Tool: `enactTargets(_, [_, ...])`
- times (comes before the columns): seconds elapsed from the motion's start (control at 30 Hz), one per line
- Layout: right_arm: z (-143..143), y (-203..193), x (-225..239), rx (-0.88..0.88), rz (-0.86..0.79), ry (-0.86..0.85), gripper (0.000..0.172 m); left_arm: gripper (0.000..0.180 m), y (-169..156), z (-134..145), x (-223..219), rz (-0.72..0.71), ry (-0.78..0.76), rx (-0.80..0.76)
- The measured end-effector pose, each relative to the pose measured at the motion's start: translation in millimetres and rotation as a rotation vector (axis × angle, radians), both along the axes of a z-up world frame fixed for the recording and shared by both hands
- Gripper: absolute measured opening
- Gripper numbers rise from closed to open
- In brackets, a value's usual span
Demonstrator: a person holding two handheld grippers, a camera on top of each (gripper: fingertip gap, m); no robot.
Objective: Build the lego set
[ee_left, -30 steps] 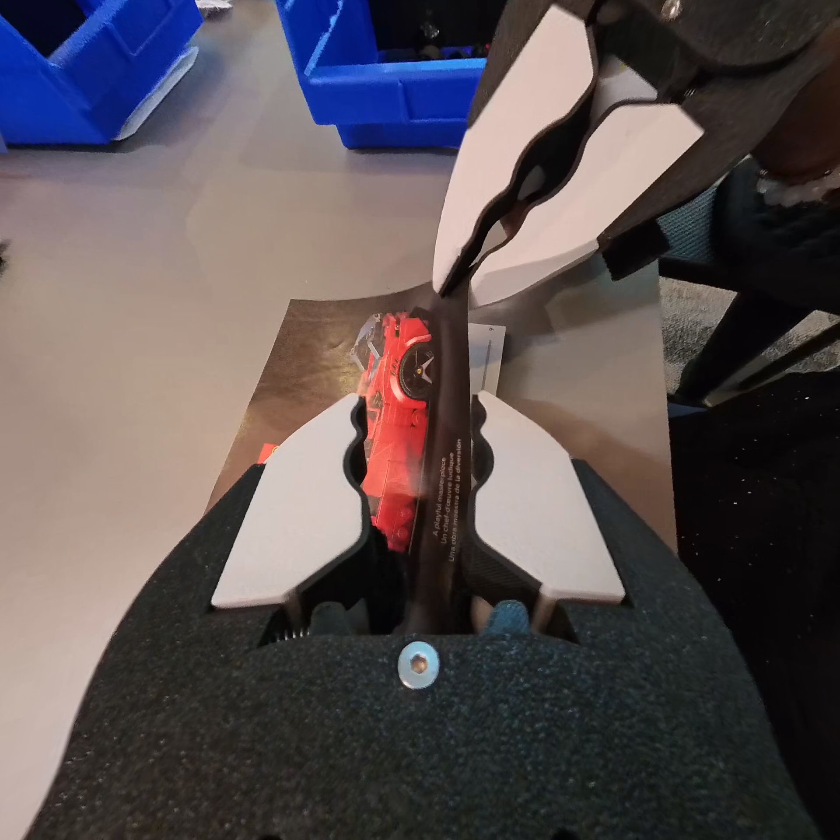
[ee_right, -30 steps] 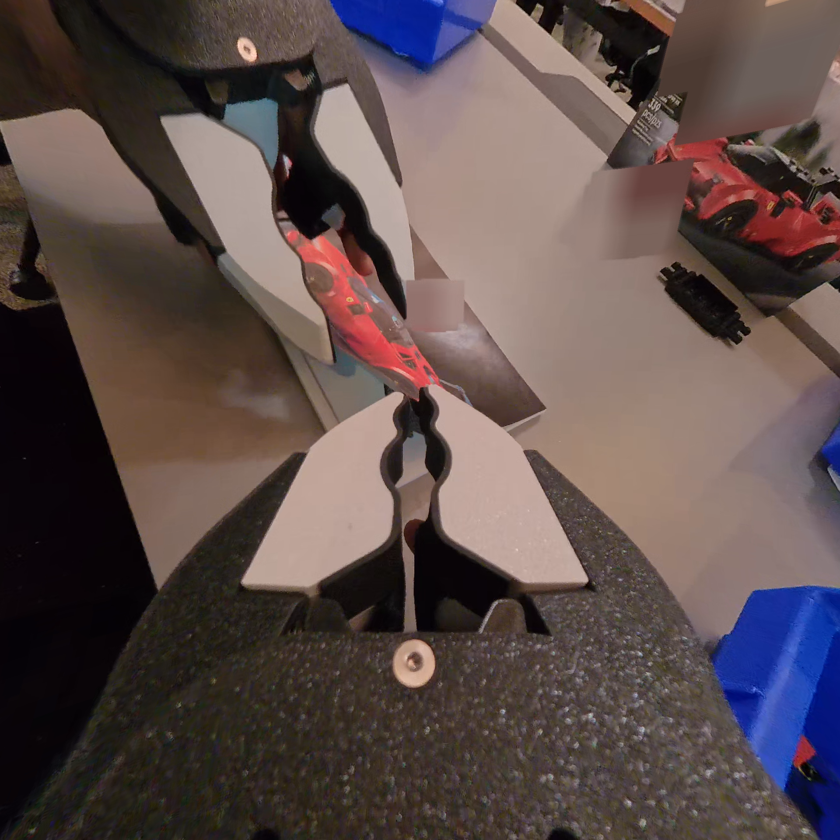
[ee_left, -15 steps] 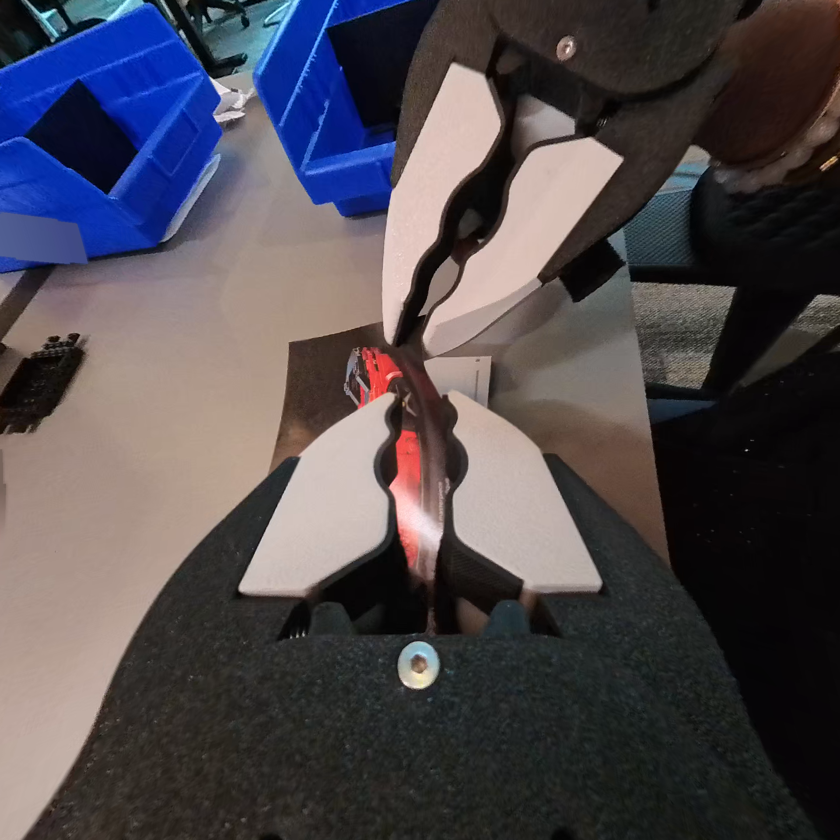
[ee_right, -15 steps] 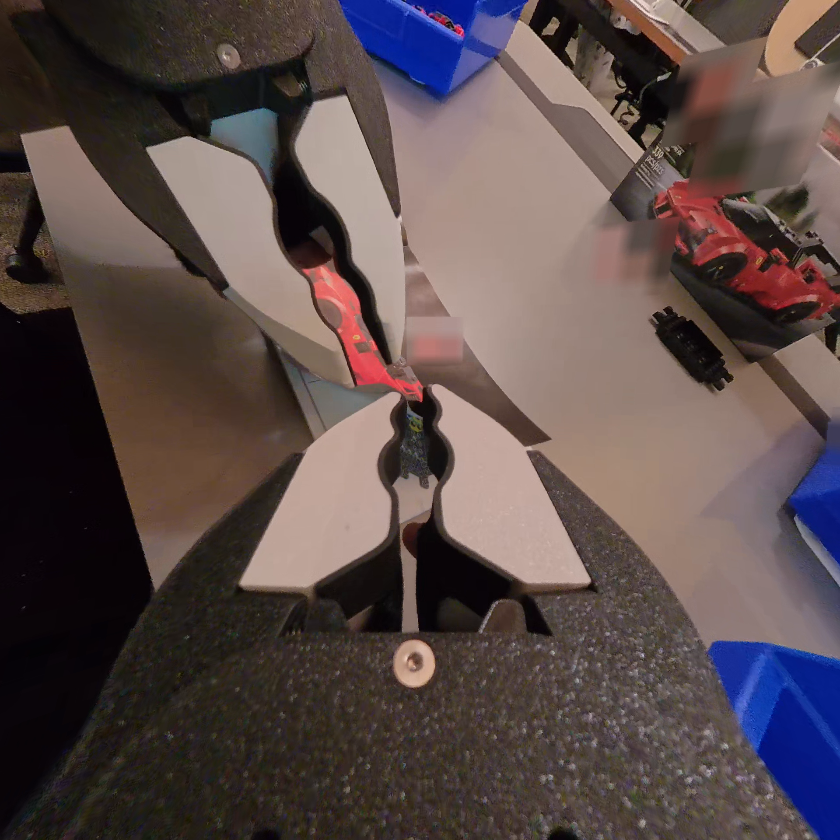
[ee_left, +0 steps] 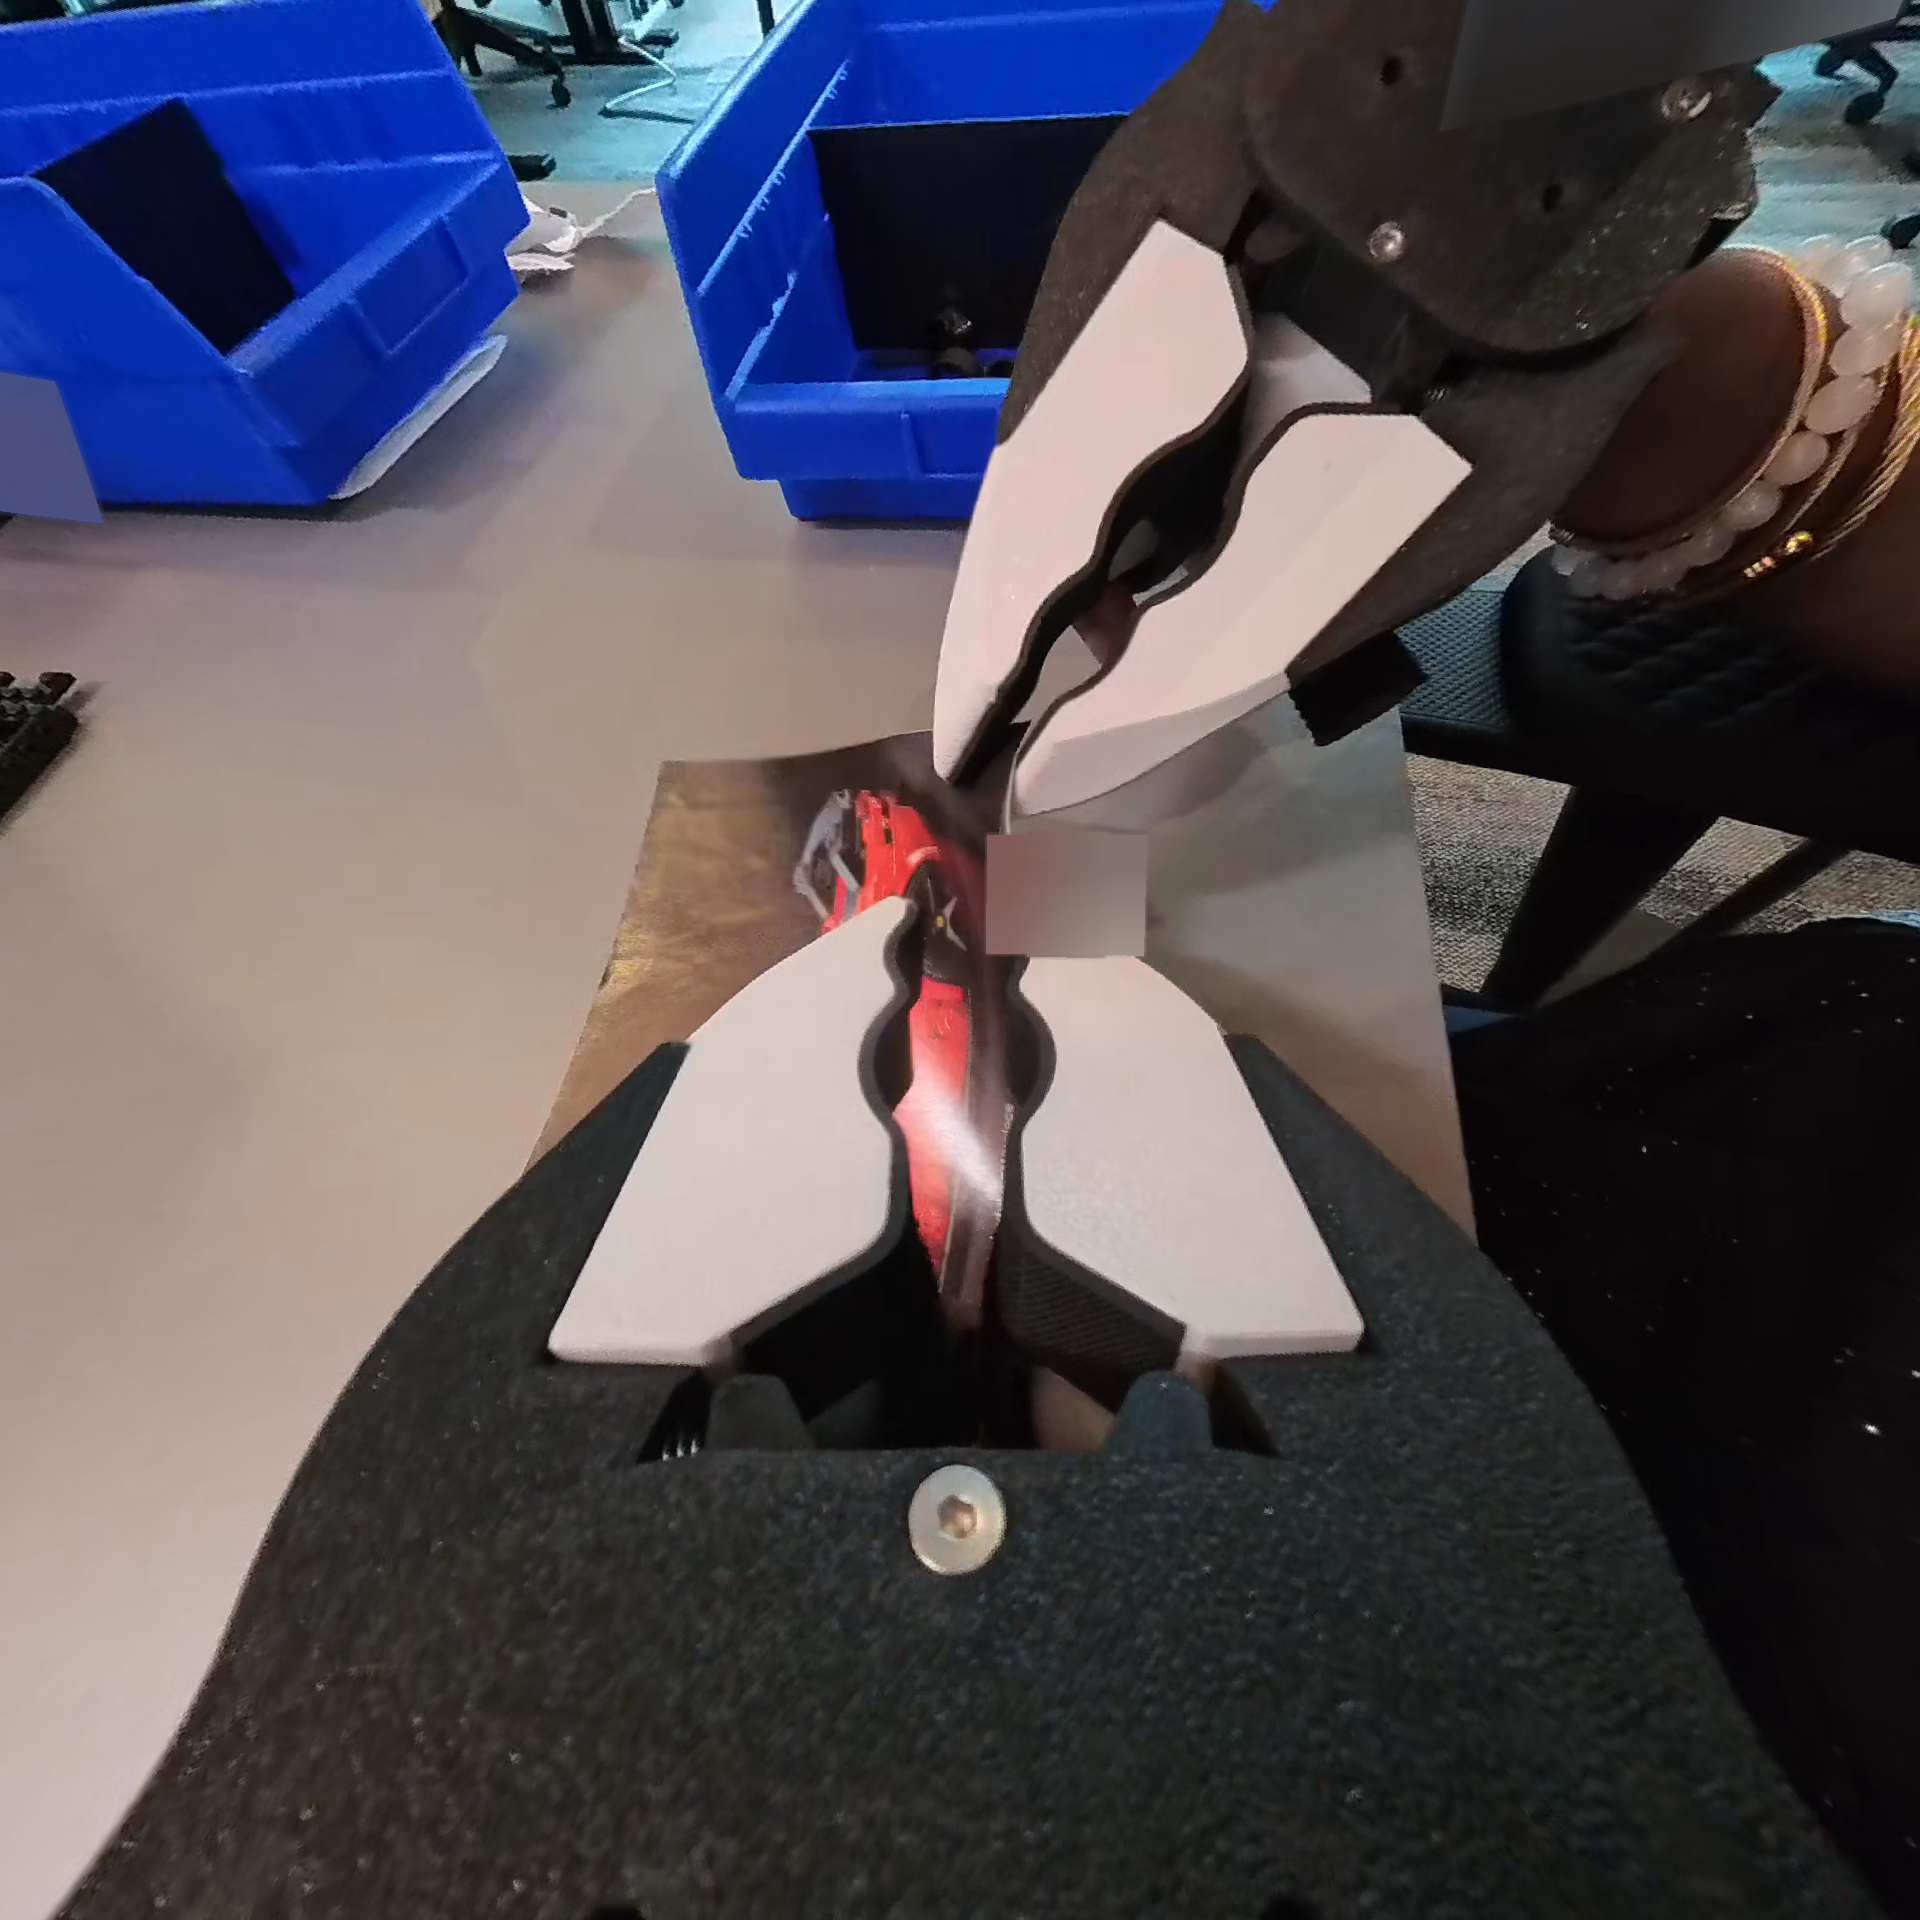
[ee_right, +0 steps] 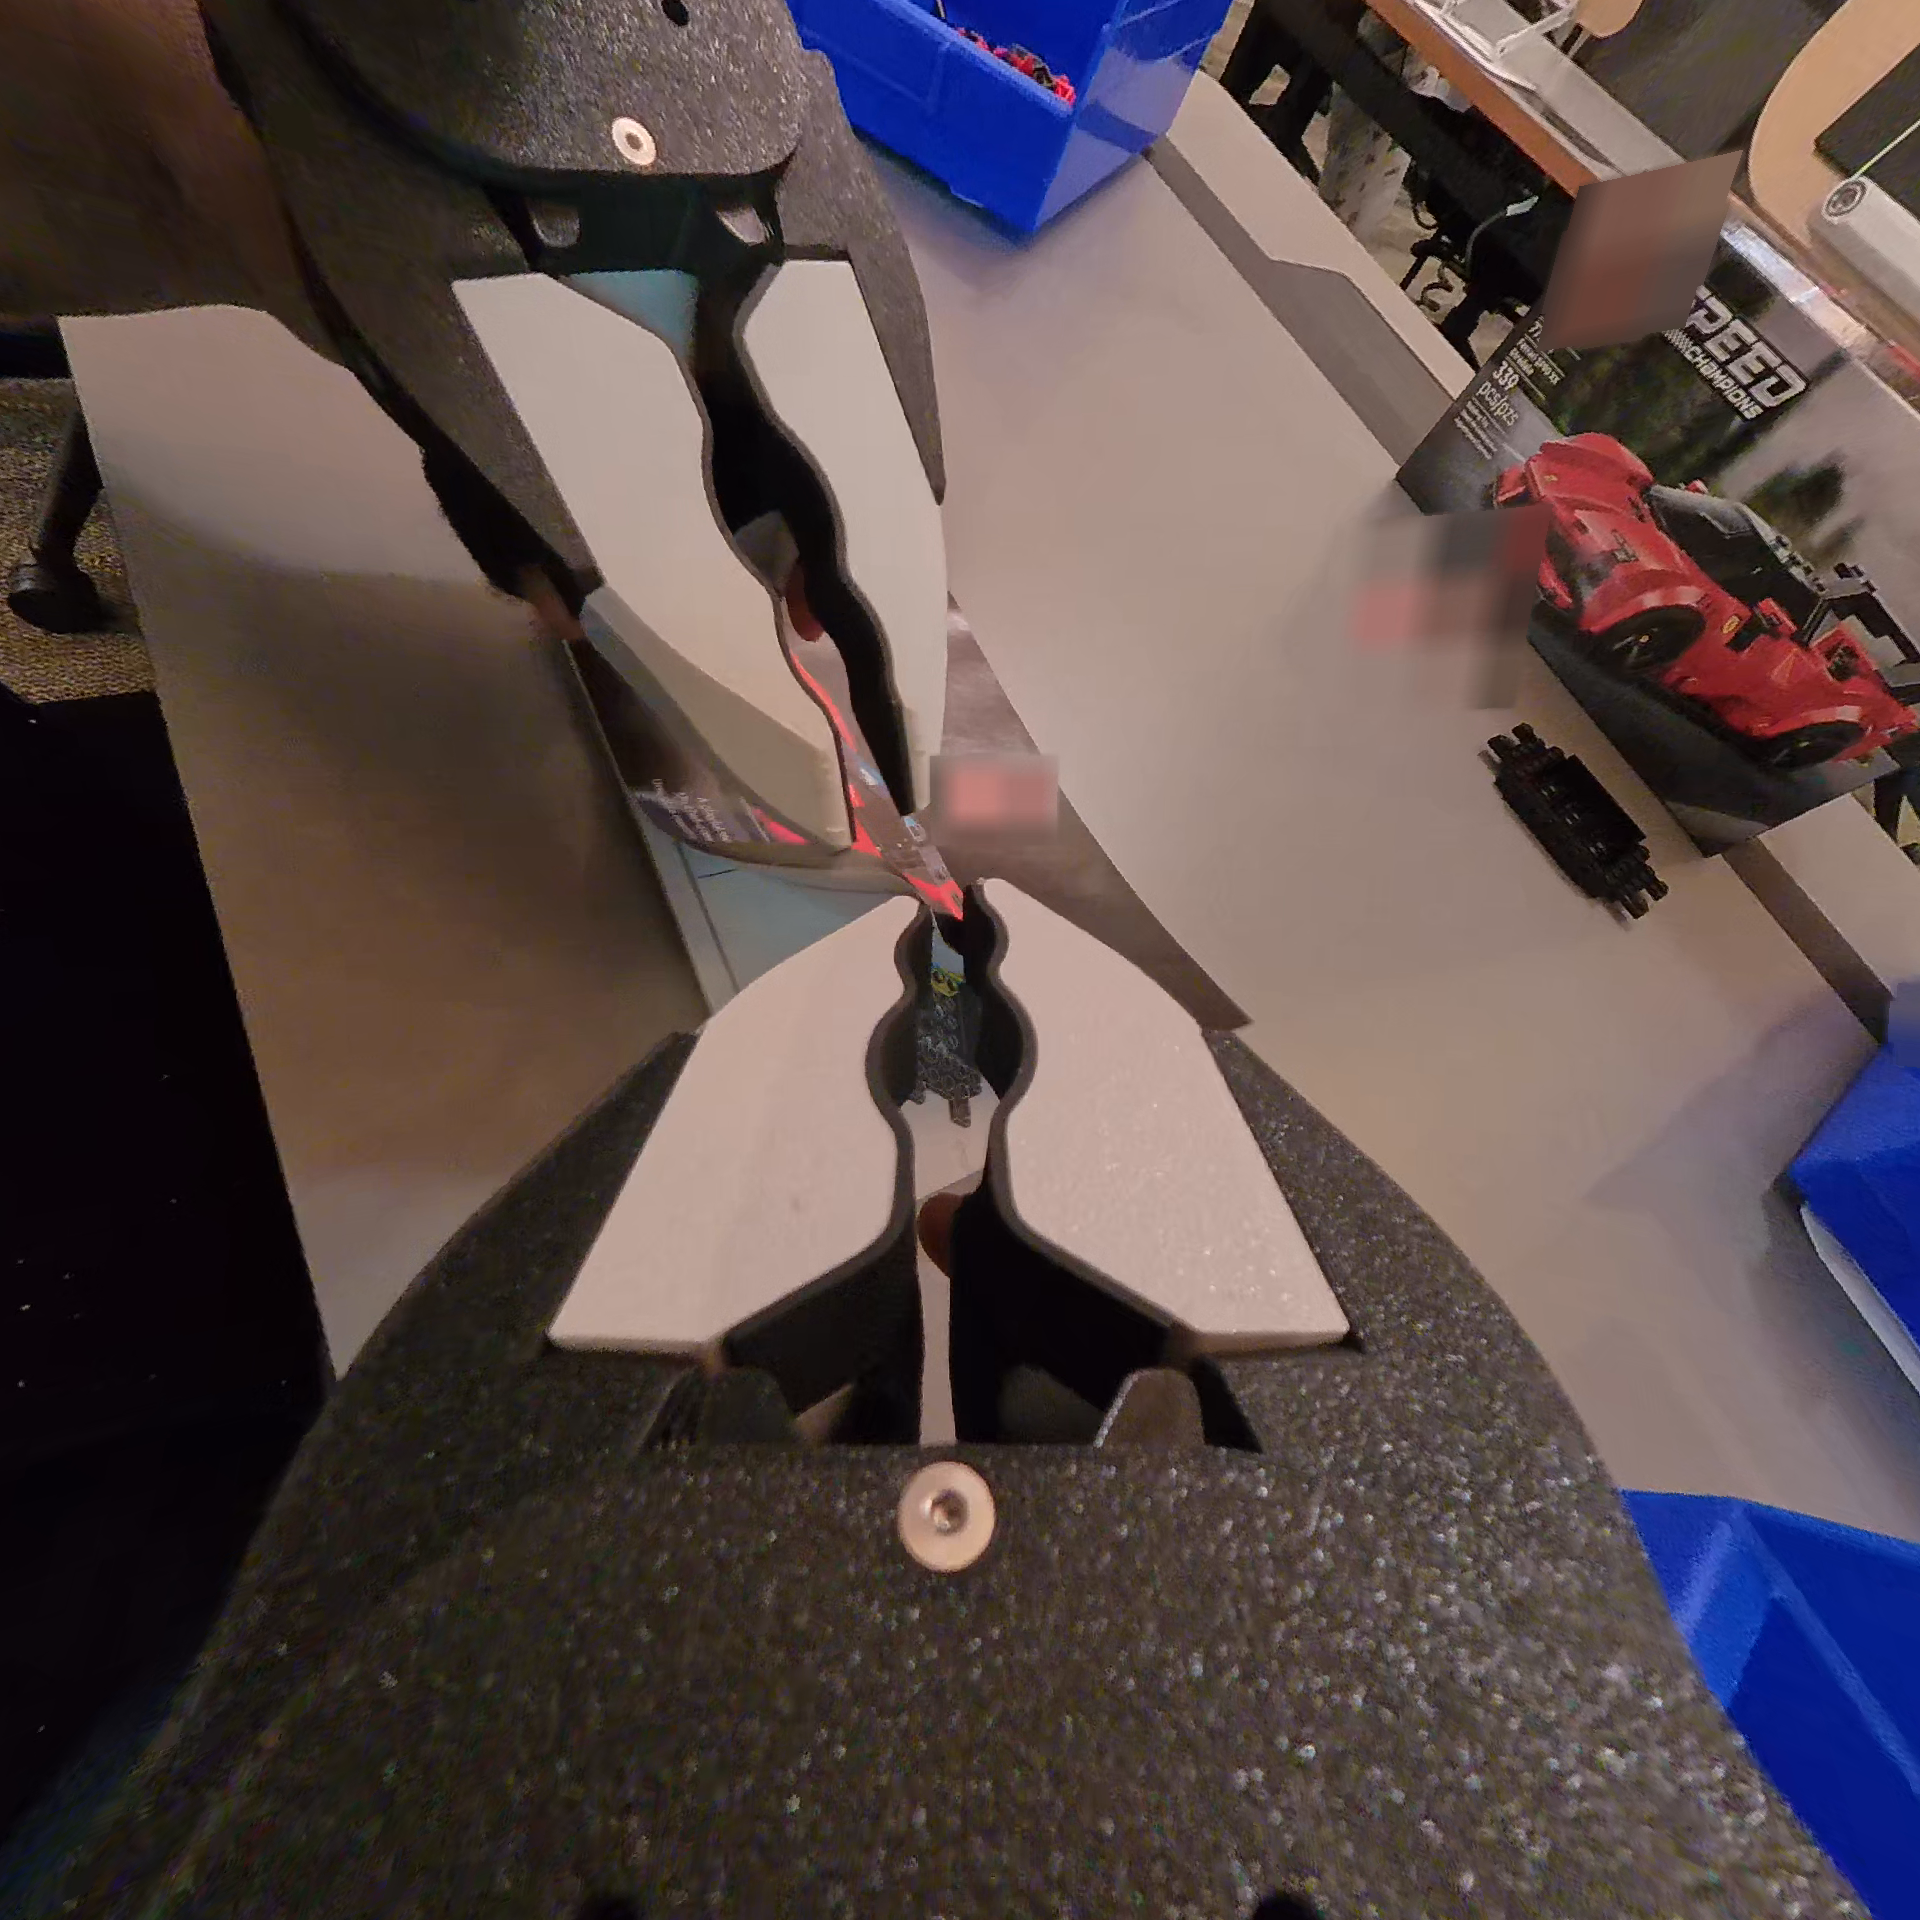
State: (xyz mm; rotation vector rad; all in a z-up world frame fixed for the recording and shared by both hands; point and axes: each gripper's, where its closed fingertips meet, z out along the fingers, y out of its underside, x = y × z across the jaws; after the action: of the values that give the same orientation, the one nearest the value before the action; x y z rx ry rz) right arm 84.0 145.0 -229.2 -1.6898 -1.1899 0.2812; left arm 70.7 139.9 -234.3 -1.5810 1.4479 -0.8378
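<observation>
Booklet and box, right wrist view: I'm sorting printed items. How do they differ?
The booklet is thin and bent; the box is rigid and blocky. The booklet's cover is pinched by left tongs and right tongs; the box stands untouched on the table. Both picture a red car on dark ground.

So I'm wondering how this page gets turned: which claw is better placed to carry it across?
Probably the left claw: the lifted glossy booklet page with the red car print runs deep between its fingers. The right claw pinches only the page's corner at its fingertips.
</observation>
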Motion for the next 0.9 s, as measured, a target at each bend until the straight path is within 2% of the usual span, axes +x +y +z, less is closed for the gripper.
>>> enactTargets(0.13, [-0.7,-0.7,-0.6,-0.003,0.007,0.004,0.005,0.012,0.6,-2.0,1.6,0.006,0.007,0.016])
enactTargets(0.37, [-4.5,-0.8,-0.1,-0.025,0.009,0.015,0.004,0.014,3.0,-12.5,5.1,0.019,0.089,0.143])
enactTargets(0.67, [-16.5,0.3,2.8,-0.060,0.007,-0.002,0.008,0.016,0.1,-19.8,8.8,0.003,0.097,0.116])
enactTargets(0.9, [-20.5,1.9,3.8,-0.077,0.003,0.007,0.007,0.022,-2.7,-33.6,8.3,-0.024,0.167,0.118])
